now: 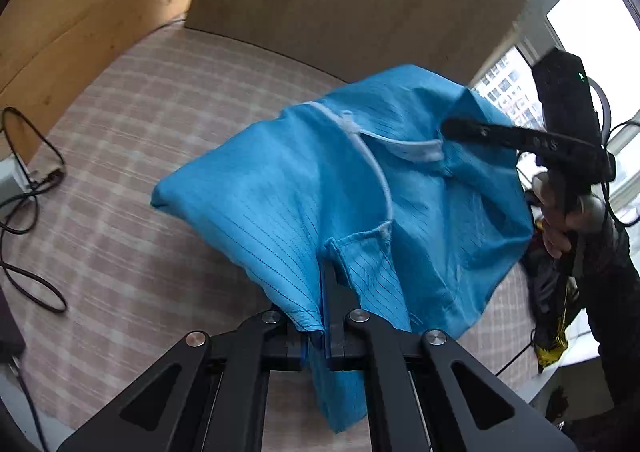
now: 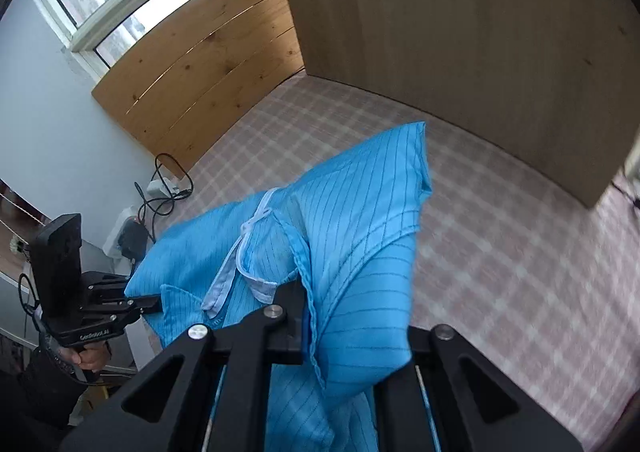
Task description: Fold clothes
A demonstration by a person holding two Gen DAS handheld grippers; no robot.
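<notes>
Both grippers are clamped on one blue garment (image 1: 304, 187), a pinstriped top with a white-trimmed neckline, which hangs between them above the plaid bed sheet (image 1: 132, 155). The left gripper (image 1: 326, 292) pinches a hemmed edge on the near side, its fingers closed tight on the cloth. The right gripper (image 2: 298, 316) grips another edge beside the neckline, its jaws likewise pressed together on fabric that spills over them. Held at two separated points, the cloth spreads into a loose sheet, probably so it can be laid flat before any fold is made; it is bunched and not yet folded. Beyond the garment, a wooden headboard (image 2: 192, 79) stands at the far left, a plain board (image 2: 460, 31) backs the bed, and black cables (image 1: 28, 187) trail at the left edge. No container shows in either view.
</notes>
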